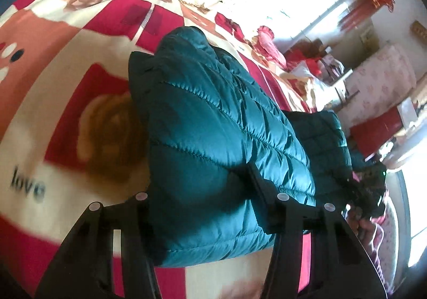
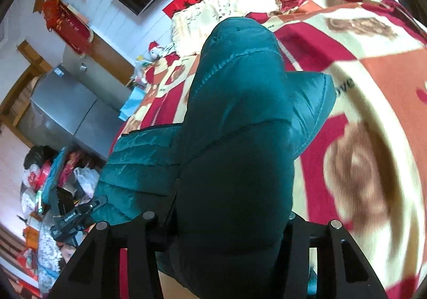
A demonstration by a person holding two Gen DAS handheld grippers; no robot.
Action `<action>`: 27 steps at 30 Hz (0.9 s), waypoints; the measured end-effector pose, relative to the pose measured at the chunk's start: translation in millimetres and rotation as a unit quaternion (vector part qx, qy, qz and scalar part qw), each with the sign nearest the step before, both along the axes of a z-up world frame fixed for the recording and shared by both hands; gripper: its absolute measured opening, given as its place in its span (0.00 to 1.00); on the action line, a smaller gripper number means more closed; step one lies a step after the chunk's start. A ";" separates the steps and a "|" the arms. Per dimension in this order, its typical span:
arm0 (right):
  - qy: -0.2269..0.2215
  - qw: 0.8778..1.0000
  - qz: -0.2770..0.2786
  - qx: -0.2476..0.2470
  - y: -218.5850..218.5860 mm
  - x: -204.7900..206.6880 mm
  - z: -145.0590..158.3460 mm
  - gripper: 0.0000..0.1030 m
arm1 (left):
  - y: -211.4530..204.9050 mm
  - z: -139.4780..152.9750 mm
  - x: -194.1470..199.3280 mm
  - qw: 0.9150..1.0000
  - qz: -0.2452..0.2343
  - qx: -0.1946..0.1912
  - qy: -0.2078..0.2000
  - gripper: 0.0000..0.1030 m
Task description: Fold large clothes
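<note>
Teal quilted jacket, bunched and lifted above the middle of the patterned blanket. Left gripper and right gripper each clamp a thick fold of it. Step judged: carrying a fold over. Next: lower the held edge flat, aligned, then release.

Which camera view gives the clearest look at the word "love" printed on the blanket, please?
The left wrist view: the word "love" reads dark and whole, if slightly blurred, on the blanket beside the teal puffer jacket. In the right wrist view the jacket covers the word's first letter.
</note>
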State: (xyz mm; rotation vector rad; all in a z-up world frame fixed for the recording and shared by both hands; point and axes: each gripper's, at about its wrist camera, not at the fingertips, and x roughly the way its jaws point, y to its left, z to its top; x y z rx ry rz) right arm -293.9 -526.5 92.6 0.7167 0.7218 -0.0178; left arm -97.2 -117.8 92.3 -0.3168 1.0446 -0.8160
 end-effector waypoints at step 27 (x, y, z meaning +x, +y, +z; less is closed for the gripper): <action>0.040 0.980 -0.119 -0.152 48.4 -96.4 20.3 0.80 | 4.6 20.6 -122.3 0.968 0.097 0.168 -0.160 0.77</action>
